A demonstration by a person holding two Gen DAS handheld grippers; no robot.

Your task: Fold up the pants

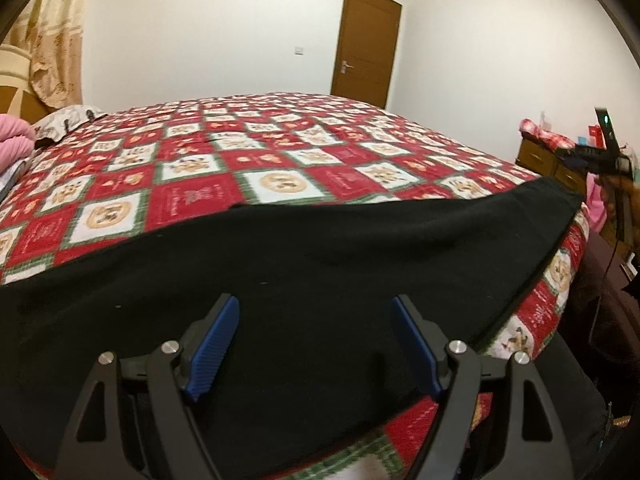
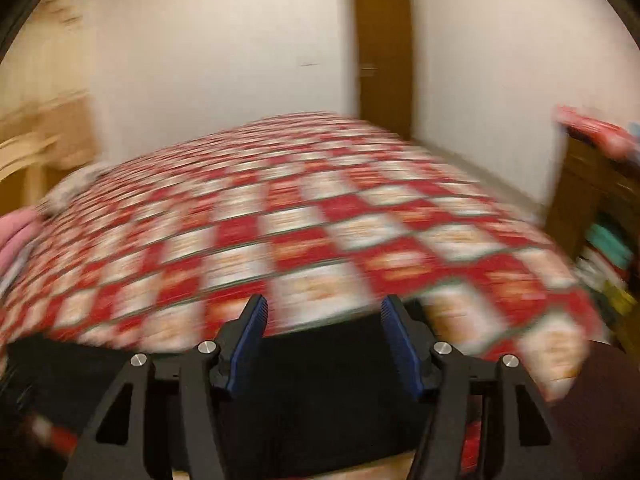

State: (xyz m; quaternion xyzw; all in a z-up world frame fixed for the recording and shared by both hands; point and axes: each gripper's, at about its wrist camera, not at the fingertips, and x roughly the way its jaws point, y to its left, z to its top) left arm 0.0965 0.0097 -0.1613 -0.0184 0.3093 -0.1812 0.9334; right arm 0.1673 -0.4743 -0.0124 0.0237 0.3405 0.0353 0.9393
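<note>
Black pants point(image 1: 320, 240) lie spread flat along the near edge of the bed, reaching from the left side to the right corner. My left gripper point(image 1: 315, 302) hovers just over the middle of the cloth, its blue pads wide apart and holding nothing. In the blurred right wrist view, my right gripper point(image 2: 324, 302) is open, with the pants point(image 2: 320, 364) below and behind its fingers and nothing gripped. A person's hand point(image 1: 610, 196) holds that tool past the pants' right end.
A red, white and green checked quilt point(image 1: 280, 152) covers the bed. A pillow point(image 1: 68, 118) and pink bedding point(image 1: 14, 140) lie at the far left. A brown door point(image 1: 368, 44) is in the back wall. A wooden dresser point(image 1: 544, 156) stands to the right.
</note>
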